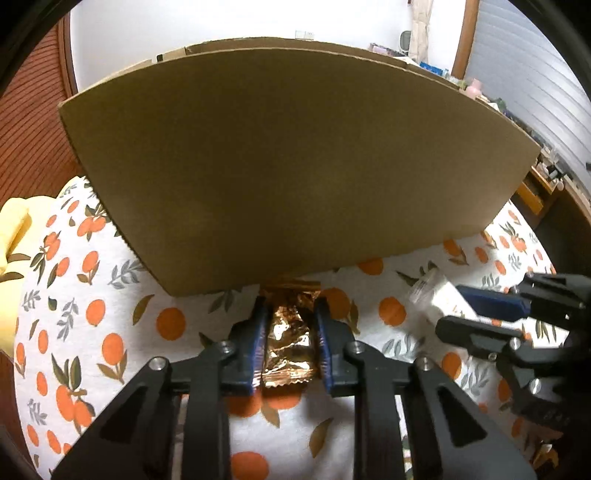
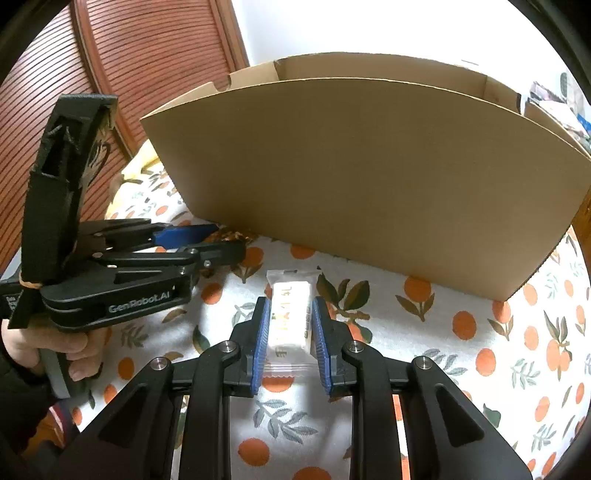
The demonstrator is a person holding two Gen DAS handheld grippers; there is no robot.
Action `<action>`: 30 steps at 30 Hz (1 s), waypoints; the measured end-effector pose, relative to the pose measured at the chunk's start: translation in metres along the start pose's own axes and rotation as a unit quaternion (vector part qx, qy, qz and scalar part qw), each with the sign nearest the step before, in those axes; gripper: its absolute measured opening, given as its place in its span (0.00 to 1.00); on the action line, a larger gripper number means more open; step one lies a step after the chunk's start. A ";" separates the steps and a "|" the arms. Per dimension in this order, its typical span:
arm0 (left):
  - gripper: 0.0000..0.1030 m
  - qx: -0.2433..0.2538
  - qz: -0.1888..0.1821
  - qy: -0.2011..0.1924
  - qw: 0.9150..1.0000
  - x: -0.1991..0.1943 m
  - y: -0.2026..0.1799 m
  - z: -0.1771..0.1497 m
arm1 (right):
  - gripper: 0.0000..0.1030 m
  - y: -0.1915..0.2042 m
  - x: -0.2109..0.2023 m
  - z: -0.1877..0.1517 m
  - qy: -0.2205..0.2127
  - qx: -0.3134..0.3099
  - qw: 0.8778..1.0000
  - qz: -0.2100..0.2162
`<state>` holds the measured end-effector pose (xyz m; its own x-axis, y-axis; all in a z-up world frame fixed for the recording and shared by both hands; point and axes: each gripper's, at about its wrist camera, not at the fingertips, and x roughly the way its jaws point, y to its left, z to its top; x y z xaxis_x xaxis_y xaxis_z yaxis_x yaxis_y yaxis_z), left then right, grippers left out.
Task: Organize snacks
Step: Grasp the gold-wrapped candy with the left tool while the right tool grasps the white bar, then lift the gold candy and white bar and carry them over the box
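tablecloth point(image 1: 110, 295): white, printed with oranges and grey-green leaves, covers the surface
yellow item point(image 1: 14, 229): far left edge on the cloth, partly cut off, can't tell what it is
slatted panel point(image 2: 155, 55): reddish-brown, horizontal ribs, wooden frame, back left
wall point(image 1: 166, 29): plain white, behind
blinds point(image 1: 524, 74): grey horizontal slats, upper right, wooden frame beside them
cluttered shelf point(image 1: 543, 173): far right, small items, too blurred to identify

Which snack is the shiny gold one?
The gold foil snack packet, gripped by the left gripper. The other, in the right gripper, is a white snack bar in clear wrapping.
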<state>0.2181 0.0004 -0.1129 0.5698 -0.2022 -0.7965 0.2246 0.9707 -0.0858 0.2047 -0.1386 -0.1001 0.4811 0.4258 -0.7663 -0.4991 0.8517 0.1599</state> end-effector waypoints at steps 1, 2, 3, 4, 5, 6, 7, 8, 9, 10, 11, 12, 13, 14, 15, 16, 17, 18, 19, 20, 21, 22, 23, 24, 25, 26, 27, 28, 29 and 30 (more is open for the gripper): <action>0.21 0.000 0.001 0.001 1.000 -0.001 0.000 -0.001 | 0.20 -0.002 -0.002 -0.001 -0.001 0.000 1.000 0.001; 0.21 0.000 0.000 0.001 1.000 -0.002 0.000 -0.003 | 0.20 -0.002 -0.002 0.000 -0.001 0.000 1.000 0.001; 0.21 -0.001 0.001 0.001 1.000 -0.004 0.001 -0.006 | 0.20 -0.002 -0.003 -0.001 -0.002 0.000 1.000 0.001; 0.21 0.000 0.001 0.000 1.000 -0.006 0.002 -0.007 | 0.20 -0.001 -0.003 -0.001 -0.003 0.000 1.000 0.002; 0.21 0.001 0.001 0.000 1.000 -0.008 0.004 -0.010 | 0.20 -0.001 -0.003 -0.001 -0.004 -0.001 1.000 0.002; 0.21 0.002 0.002 -0.001 1.000 -0.009 0.002 -0.012 | 0.20 -0.001 -0.003 -0.001 -0.005 -0.001 1.000 0.002; 0.21 0.003 0.002 -0.002 1.000 -0.010 0.001 -0.013 | 0.20 -0.001 -0.004 -0.001 -0.006 -0.001 1.000 0.003; 0.21 0.005 0.002 -0.004 1.000 -0.011 0.001 -0.014 | 0.20 -0.001 -0.004 -0.001 -0.007 -0.001 1.000 0.004; 0.20 0.006 0.001 -0.006 1.000 -0.012 0.002 -0.017 | 0.20 -0.001 -0.005 -0.001 -0.007 -0.002 1.000 0.005; 0.19 0.006 0.001 -0.007 1.000 -0.012 0.001 -0.017 | 0.20 -0.001 -0.006 -0.002 -0.008 -0.003 1.000 0.005; 0.18 0.006 -0.002 -0.008 1.000 -0.013 0.002 -0.019 | 0.20 -0.001 -0.006 -0.002 -0.008 -0.004 1.000 0.006; 0.18 0.005 -0.004 -0.009 1.000 -0.014 0.001 -0.021 | 0.20 -0.001 -0.007 -0.003 -0.009 -0.004 1.000 0.006; 0.18 0.004 -0.004 -0.010 1.000 -0.016 0.001 -0.023 | 0.20 -0.001 -0.008 -0.003 -0.010 -0.005 1.000 0.006; 0.18 0.003 -0.005 -0.012 1.000 -0.019 0.001 -0.026 | 0.20 -0.001 -0.008 -0.003 -0.011 -0.005 1.000 0.007; 0.18 0.003 -0.006 -0.013 1.000 -0.020 0.002 -0.027 | 0.20 -0.002 -0.009 -0.004 -0.012 -0.005 1.000 0.007; 0.18 0.002 -0.008 -0.017 1.000 -0.025 0.003 -0.030 | 0.20 -0.001 -0.009 -0.003 -0.013 -0.006 1.000 0.007; 0.18 0.002 -0.009 -0.020 1.000 -0.028 0.004 -0.030 | 0.20 -0.002 -0.011 -0.004 -0.014 -0.006 1.000 0.007; 0.18 0.002 -0.010 -0.023 1.000 -0.032 0.004 -0.031 | 0.20 -0.002 -0.013 -0.004 -0.016 -0.006 1.000 0.007; 0.18 0.001 -0.012 -0.026 1.000 -0.036 0.006 -0.032 | 0.20 -0.001 -0.014 -0.004 -0.017 -0.006 1.000 0.006; 0.18 0.001 -0.013 -0.030 0.999 -0.041 0.006 -0.032 | 0.20 -0.002 -0.017 -0.005 -0.019 -0.006 1.000 0.006; 0.18 0.001 -0.014 -0.034 0.999 -0.045 0.005 -0.032 | 0.20 -0.002 -0.018 -0.005 -0.021 -0.006 1.000 0.006; 0.18 0.002 -0.014 -0.037 0.999 -0.048 0.005 -0.031 | 0.20 -0.002 -0.020 -0.005 -0.022 -0.006 1.000 0.005; 0.18 0.003 -0.013 -0.042 0.999 -0.052 0.005 -0.031 | 0.20 -0.003 -0.022 -0.005 -0.024 -0.005 1.000 0.005; 0.18 0.003 -0.013 -0.045 0.999 -0.058 0.009 -0.034 | 0.20 -0.002 -0.024 -0.005 -0.026 -0.005 1.000 0.005; 0.18 0.005 -0.014 -0.049 0.999 -0.062 0.008 -0.034 | 0.20 -0.003 -0.026 -0.005 -0.028 -0.006 1.000 0.004; 0.18 0.005 -0.014 -0.051 0.999 -0.065 0.005 -0.030 | 0.20 -0.002 -0.029 -0.006 -0.031 -0.006 0.999 0.003; 0.18 0.007 -0.014 -0.055 0.998 -0.069 0.005 -0.029 | 0.20 -0.002 -0.030 -0.006 -0.034 -0.007 0.999 0.002; 0.18 0.008 -0.014 -0.058 0.998 -0.072 0.004 -0.028 | 0.21 -0.002 -0.031 -0.006 -0.037 -0.007 0.999 0.000; 0.18 0.009 -0.015 -0.063 0.998 -0.076 0.003 -0.028 | 0.21 -0.002 -0.033 -0.006 -0.039 -0.007 0.999 -0.001; 0.18 0.010 -0.015 -0.065 0.998 -0.078 0.001 -0.025 | 0.21 -0.003 -0.034 -0.007 -0.041 -0.007 0.999 -0.001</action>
<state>0.1539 0.0203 -0.0656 0.6604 -0.2485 -0.7086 0.2590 0.9611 -0.0957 0.1844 -0.1575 -0.0787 0.5396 0.4479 -0.7129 -0.5079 0.8485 0.1486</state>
